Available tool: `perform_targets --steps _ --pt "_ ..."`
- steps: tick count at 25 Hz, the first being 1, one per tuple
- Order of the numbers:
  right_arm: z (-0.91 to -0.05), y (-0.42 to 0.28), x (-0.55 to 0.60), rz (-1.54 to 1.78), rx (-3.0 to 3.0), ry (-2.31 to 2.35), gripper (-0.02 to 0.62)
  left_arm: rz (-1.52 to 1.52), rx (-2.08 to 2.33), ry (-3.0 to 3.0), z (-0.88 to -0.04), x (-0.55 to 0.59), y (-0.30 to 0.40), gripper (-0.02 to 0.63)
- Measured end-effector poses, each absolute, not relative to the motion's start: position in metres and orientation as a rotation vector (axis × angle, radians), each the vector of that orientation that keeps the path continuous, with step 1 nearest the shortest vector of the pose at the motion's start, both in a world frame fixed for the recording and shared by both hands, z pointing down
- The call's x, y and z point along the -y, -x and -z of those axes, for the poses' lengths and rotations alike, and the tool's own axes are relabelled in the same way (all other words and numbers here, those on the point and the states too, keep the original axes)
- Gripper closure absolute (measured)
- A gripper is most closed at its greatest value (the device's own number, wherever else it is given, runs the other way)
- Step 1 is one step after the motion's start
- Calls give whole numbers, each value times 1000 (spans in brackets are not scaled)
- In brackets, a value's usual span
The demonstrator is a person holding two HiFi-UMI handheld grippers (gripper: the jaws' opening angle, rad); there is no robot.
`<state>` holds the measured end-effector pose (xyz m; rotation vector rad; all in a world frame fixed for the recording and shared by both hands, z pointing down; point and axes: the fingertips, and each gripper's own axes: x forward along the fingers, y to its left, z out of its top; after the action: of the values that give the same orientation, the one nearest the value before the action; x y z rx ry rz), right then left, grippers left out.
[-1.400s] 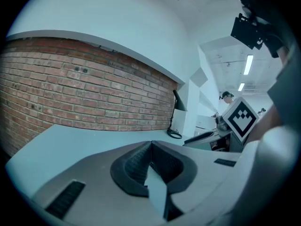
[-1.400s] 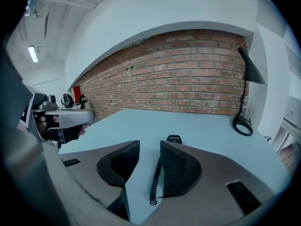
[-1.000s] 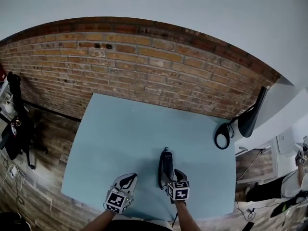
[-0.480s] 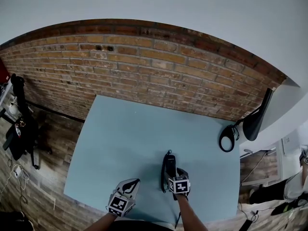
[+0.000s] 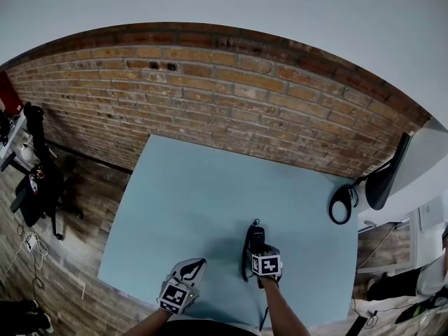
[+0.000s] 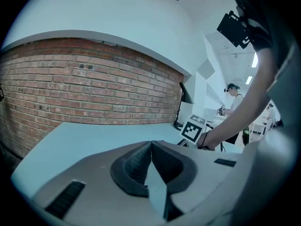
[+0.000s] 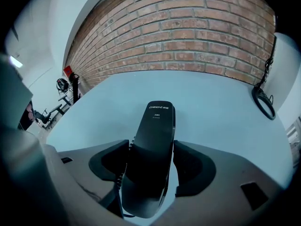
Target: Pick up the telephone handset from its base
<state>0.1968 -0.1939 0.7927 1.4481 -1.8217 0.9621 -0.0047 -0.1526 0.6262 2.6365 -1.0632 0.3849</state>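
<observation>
A pale brand line beginning "CHINOE" is printed across the far end of the telephone handset (image 7: pixel 151 159), as shown in the right gripper view. A smaller line printed beneath it cannot be read with certainty.

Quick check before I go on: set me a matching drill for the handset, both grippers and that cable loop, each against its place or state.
Things:
1. telephone handset
2. left gripper
3. right gripper
4. black cable loop

Places or states:
A. at the table's right edge
B. jaws together, nothing between
C. jaws apart, astride the handset
D. black, lying between open jaws

Pairs: 1-D, 2-B, 3-C, 4-A.

The right gripper's jaws have just been opening. The handset is between them, and the pads are not pressing it.
</observation>
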Motion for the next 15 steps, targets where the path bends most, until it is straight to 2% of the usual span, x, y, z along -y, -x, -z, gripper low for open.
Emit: perform_targets --steps 15 --pt "-813 -200 195 -1124 1772 -1475 276 -384 1050 -2643 -627 156 -3 578"
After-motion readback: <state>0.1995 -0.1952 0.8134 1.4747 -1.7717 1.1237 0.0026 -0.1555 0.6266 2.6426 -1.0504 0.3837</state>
